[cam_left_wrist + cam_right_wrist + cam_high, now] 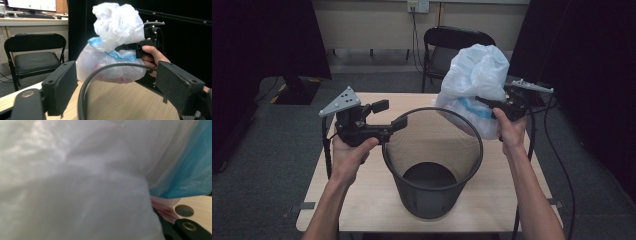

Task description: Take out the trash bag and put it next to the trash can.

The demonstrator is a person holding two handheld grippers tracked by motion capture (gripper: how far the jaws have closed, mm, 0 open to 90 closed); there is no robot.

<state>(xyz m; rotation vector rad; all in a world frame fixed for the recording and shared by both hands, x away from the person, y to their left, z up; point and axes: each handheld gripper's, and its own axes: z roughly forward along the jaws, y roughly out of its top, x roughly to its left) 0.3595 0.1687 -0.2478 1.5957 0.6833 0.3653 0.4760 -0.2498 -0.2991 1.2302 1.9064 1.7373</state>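
A black mesh wastebasket stands upright in the middle of the wooden table. My left gripper is at its left rim. In the left gripper view its jaws stand wide on either side of the rim without touching it. Above the basket's far right rim hangs a crumpled white plastic bag with a blue band. My right gripper is shut on it from the right. The bag bulges above and below the grip, and its white film hides most of the right jaws.
A black folding chair stands behind the table, also in the left gripper view. Dark curtains hang at both sides. A desk with a monitor is at the back. Cables trail from both grippers.
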